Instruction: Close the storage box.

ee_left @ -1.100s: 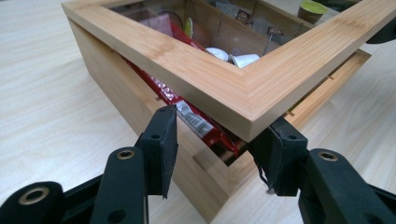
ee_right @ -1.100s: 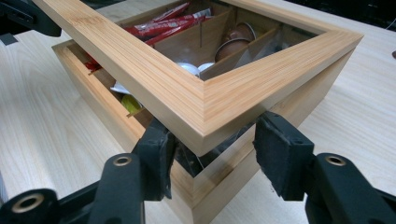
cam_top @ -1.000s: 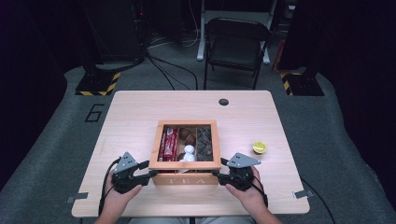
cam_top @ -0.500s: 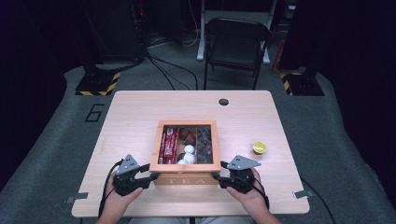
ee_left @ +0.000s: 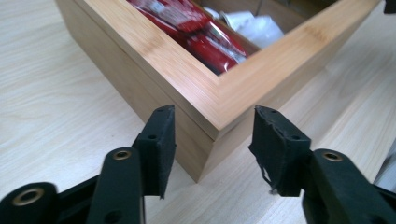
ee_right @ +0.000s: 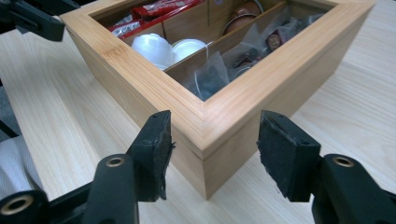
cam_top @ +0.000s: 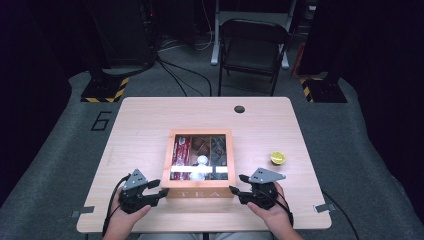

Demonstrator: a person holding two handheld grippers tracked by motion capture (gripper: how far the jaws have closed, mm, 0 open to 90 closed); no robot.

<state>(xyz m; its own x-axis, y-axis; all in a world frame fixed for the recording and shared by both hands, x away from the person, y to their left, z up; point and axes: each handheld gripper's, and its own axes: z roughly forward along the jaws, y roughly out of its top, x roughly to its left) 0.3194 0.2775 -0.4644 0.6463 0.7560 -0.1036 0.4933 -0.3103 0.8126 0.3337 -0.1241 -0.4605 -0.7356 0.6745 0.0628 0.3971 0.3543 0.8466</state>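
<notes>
Nearest the person, the left gripper (cam_top: 159, 189) sits at the near left corner of the tea box (cam_top: 200, 191). In the left gripper view its jaws are spread to either side of that corner; both pads stand clear of the wood. They have just been opening.

The right gripper (cam_top: 236, 189) sits at the near right corner. Its jaws are likewise spread astride the corner without touching it, and have just been opening.

The box rests on the table (cam_top: 145, 125), toward the near edge and about midway across, lid shut. Through the lid's window: red packets (cam_top: 181, 155) in the left compartment, white capsules (cam_top: 200, 162) in the middle, dark sachets (cam_top: 218, 150) on the right.

A small yellow object (cam_top: 278, 158) lies right of the box, well apart. Beyond the table stands a folding chair (cam_top: 252, 47).
</notes>
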